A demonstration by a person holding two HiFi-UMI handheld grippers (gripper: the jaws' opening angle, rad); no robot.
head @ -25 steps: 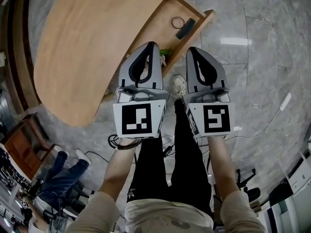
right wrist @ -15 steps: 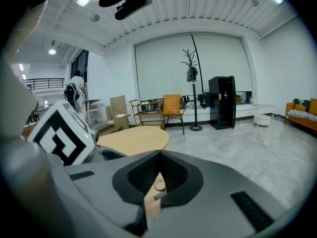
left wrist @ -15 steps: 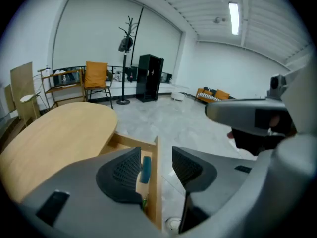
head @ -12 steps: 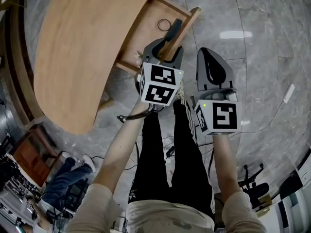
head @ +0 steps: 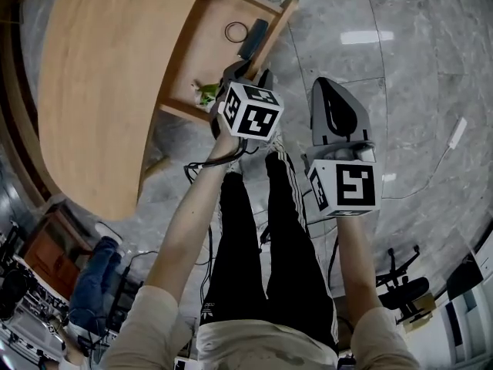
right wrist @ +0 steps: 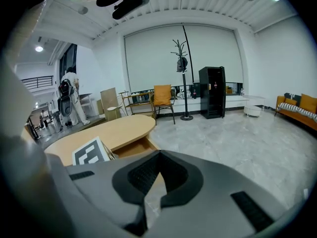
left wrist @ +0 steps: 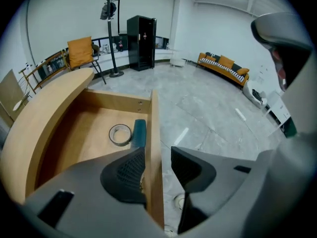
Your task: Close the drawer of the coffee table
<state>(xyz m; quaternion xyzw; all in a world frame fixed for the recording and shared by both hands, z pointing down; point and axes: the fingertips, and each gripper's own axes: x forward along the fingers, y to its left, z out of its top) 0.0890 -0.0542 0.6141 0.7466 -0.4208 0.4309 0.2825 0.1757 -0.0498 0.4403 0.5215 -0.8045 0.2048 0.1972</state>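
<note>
The coffee table (head: 92, 83) has its wooden drawer (head: 202, 56) pulled out toward the marble floor. A tape ring (head: 235, 31) and a dark teal object (head: 252, 38) lie in it, with a small green thing (head: 206, 92) at its near end. My left gripper (head: 250, 77) points steeply down over the drawer's front panel (left wrist: 154, 133). The jaws are closing and straddle that panel, one finger inside the drawer, one outside, with a gap at the outer pad (left wrist: 190, 165). My right gripper (head: 330, 91) hovers shut and empty over the floor to the right.
Cables (head: 200, 168) trail on the floor by the person's feet, and a white power strip (head: 456, 133) lies to the right. A seated person's legs (head: 92, 276) are at lower left. Farther off stand a coat stand (left wrist: 111, 29), a black cabinet (left wrist: 141, 42) and an orange sofa (left wrist: 223, 64).
The left gripper has dropped and tilted down onto the drawer's front panel, and its jaws went from shut to open. The right gripper drifted slightly and stayed shut.
</note>
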